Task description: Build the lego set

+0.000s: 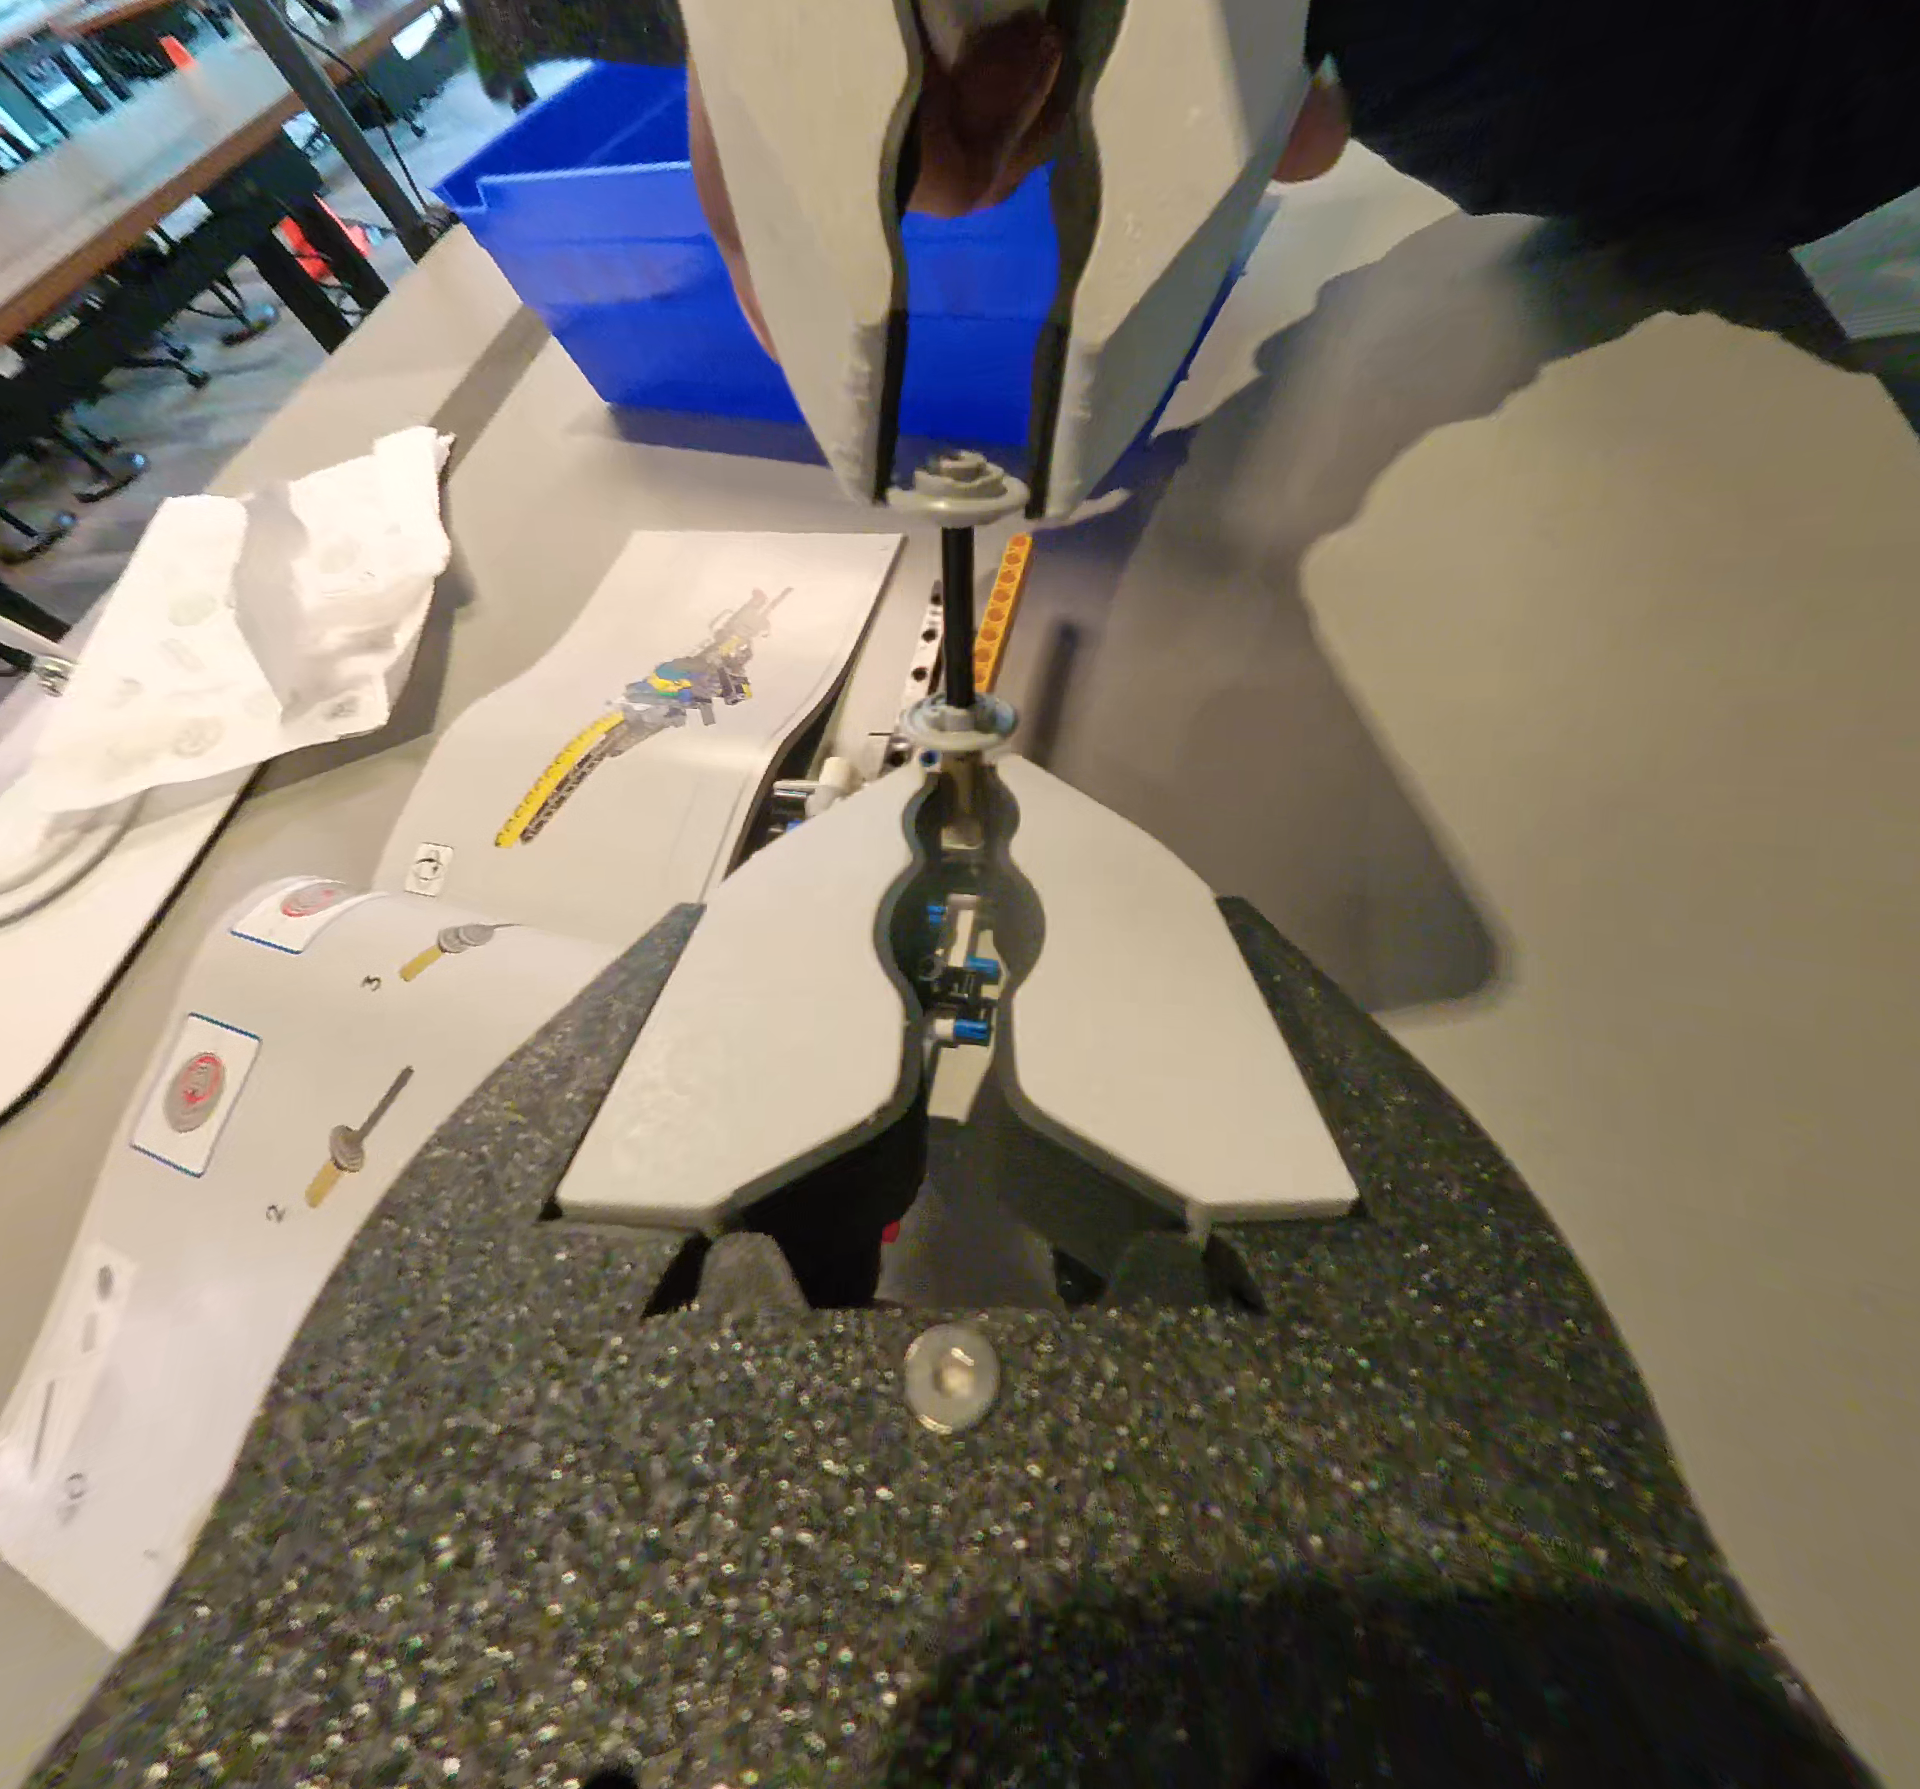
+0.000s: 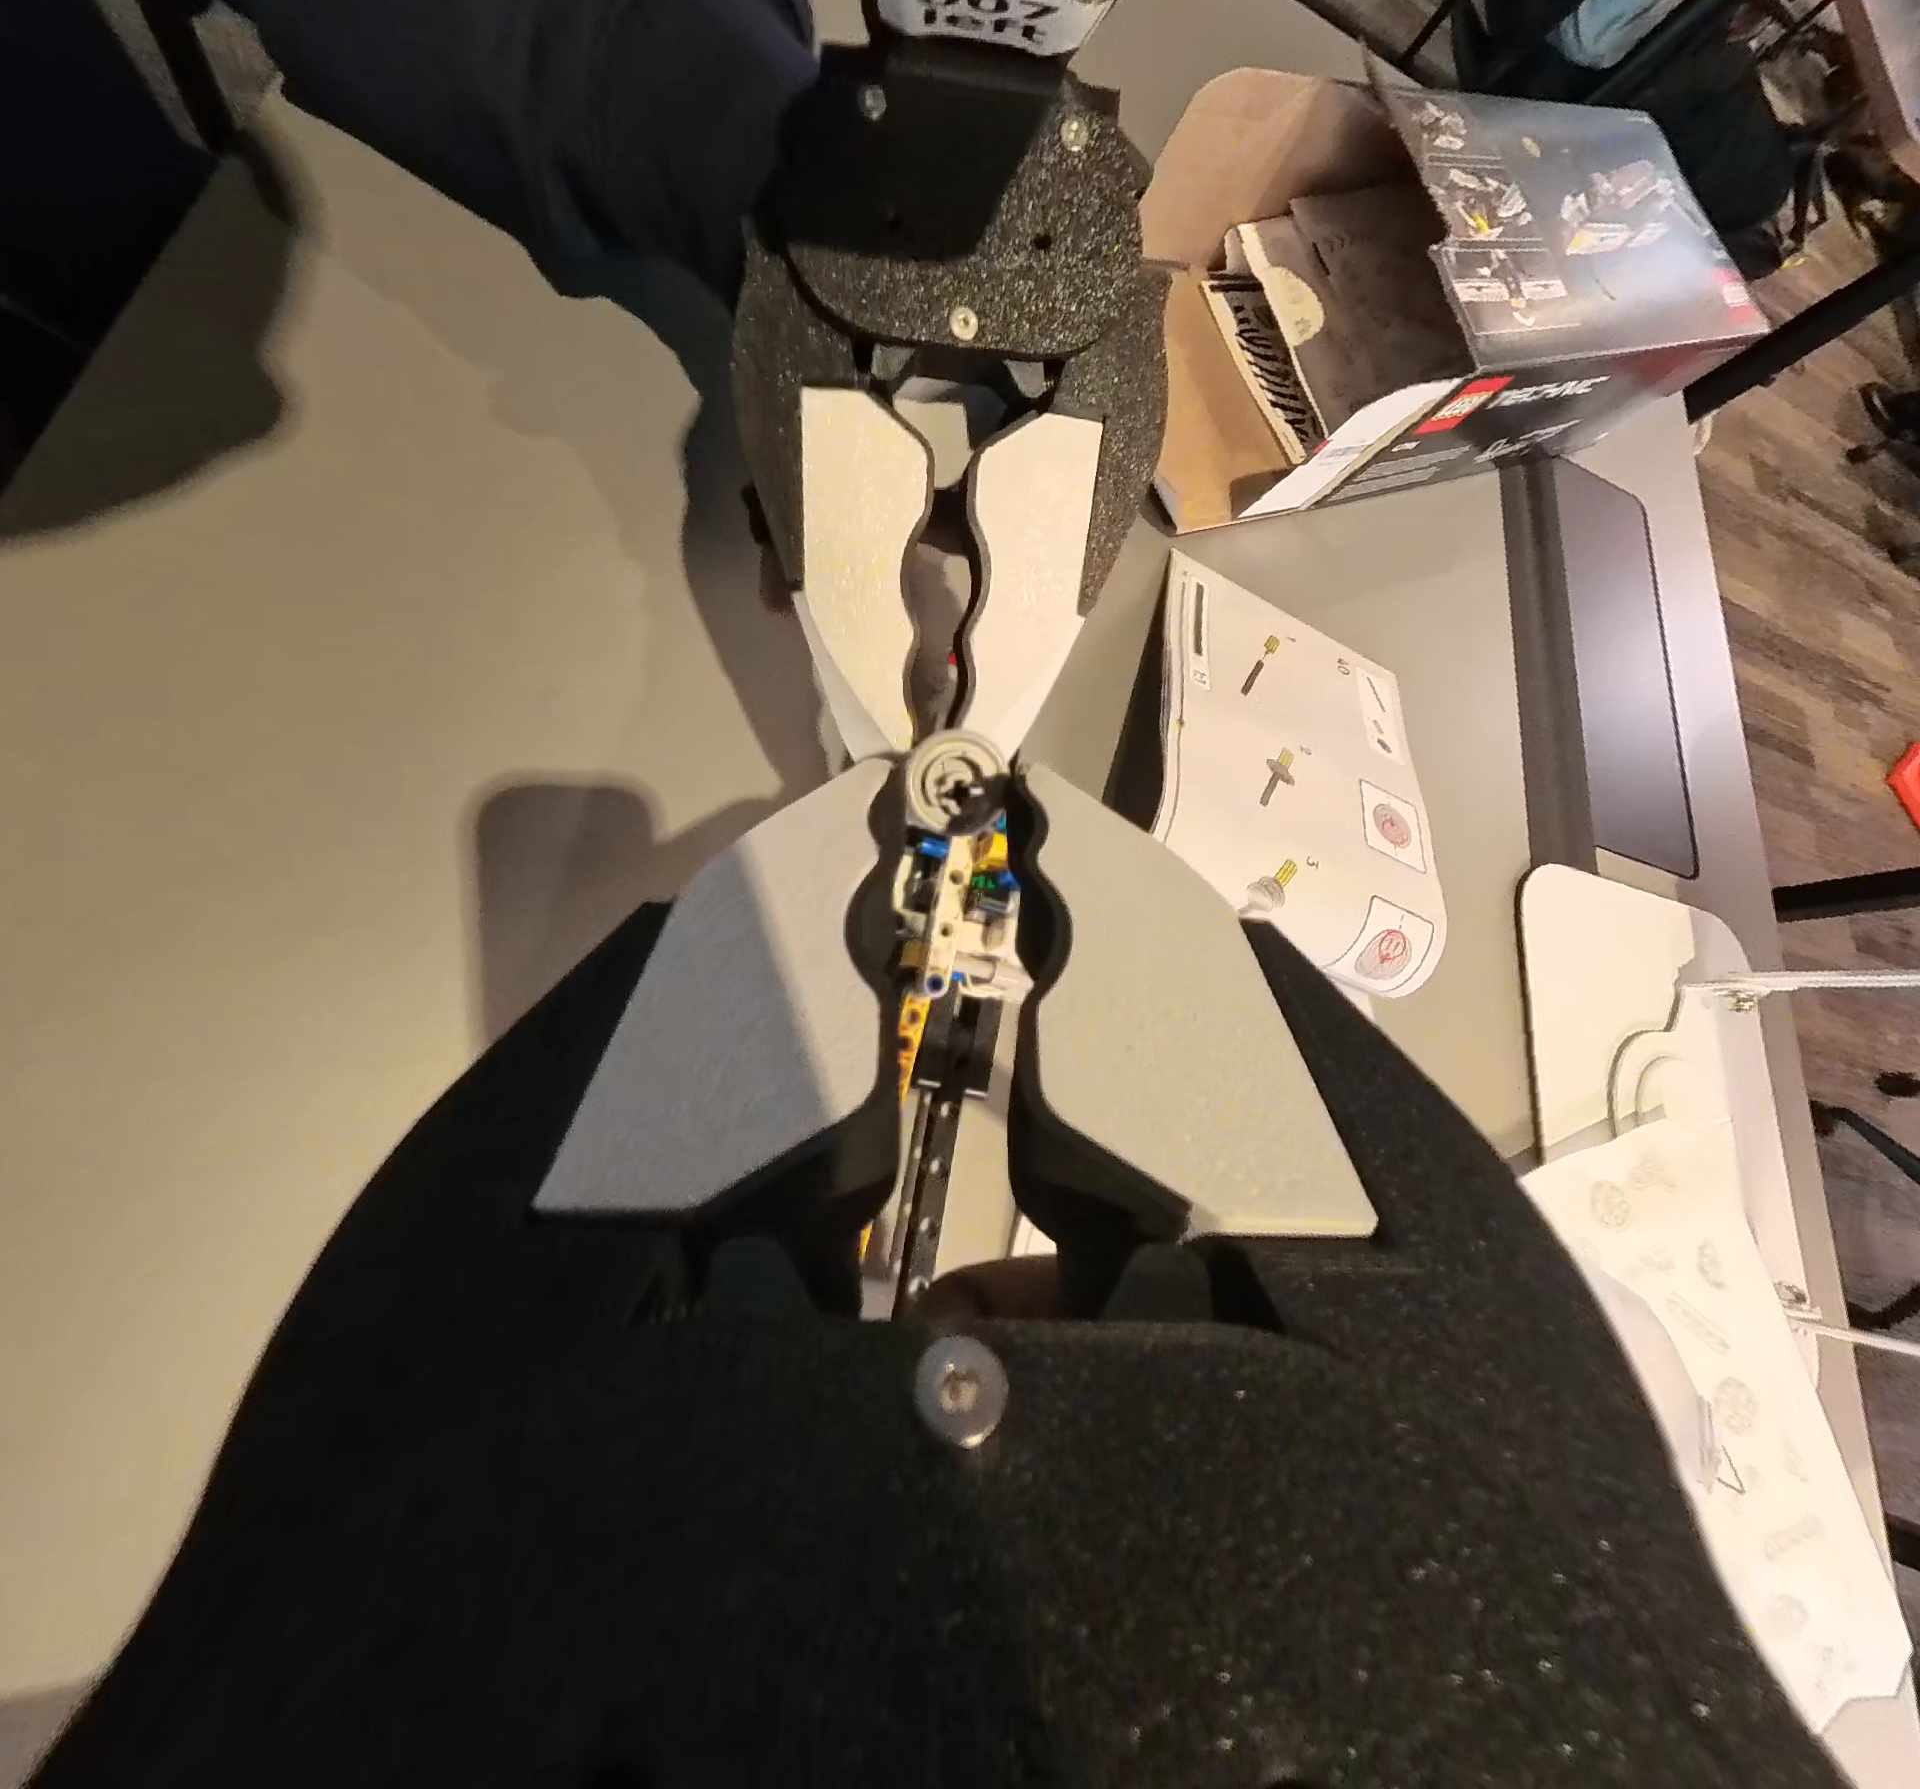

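Presently catalogued, item by item. Left gripper [image 1: 961, 768]: grey fingers drawn narrow, clamped on the lower grey pulley wheel [image 1: 958, 719] of the lego assembly; white, black and blue pieces of the lego assembly [image 1: 961, 970] show in the gap between its fingers. Black axle [image 1: 958, 617]: runs from that lower wheel up to the upper grey pulley wheel [image 1: 956, 482]. Right gripper [image 1: 956, 492]: comes in from the far side, tips closed on the upper wheel, held just above the table; in its own view the right gripper [image 2: 951, 789] meets the wheel end-on, the built section [image 2: 951, 939] of white, yellow, blue and black parts lying below between its fingers. Orange beam [image 1: 1006, 612]: just beside the axle, behind it. Instruction booklet [image 1: 665, 700]: open on the grey table [image 1: 1558, 804], left of the grippers, near the work. Crumpled white paper bag [image 1: 260, 617]: beyond the booklet, at the table's left edge. Blue bin [image 1: 623, 285]: behind the right gripper, on the table. Lego box [image 2: 1507, 305]: opened, at the far right corner of the table, well apart from the assembly. Dark sleeve [image 2: 499, 77]: behind the left gripper.
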Demonstrator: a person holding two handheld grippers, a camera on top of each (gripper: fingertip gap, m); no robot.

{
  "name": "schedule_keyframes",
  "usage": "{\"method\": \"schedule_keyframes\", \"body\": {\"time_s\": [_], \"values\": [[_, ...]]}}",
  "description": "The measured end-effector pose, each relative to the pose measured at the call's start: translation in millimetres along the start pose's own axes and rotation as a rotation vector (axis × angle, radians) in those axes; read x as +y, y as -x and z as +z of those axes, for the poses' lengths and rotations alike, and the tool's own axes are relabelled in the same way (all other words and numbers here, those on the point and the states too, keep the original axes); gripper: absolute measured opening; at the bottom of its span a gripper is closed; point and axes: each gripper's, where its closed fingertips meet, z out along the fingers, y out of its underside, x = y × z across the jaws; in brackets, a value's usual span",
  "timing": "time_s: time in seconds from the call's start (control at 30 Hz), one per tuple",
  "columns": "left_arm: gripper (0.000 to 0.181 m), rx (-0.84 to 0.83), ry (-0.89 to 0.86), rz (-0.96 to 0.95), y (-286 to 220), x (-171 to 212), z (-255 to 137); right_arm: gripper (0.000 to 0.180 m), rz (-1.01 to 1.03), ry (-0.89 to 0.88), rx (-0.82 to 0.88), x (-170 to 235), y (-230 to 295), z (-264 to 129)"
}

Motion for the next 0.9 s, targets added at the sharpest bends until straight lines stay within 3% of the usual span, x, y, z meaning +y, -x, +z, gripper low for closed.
{"method": "schedule_keyframes", "body": {"time_s": [0.5, 0.9], "values": [[0.007, 0.112, 0.199, -0.149, -19.6, 17.9, 5.6, 0.018, 0.014, 0.076, -0.086, 15.4, 13.1, 9.1], [0.007, 0.149, 0.254, -0.137, -29.1, 25.5, 8.4, 0.018, 0.012, 0.135, -0.142, 24.5, 24.2, 12.1]]}}
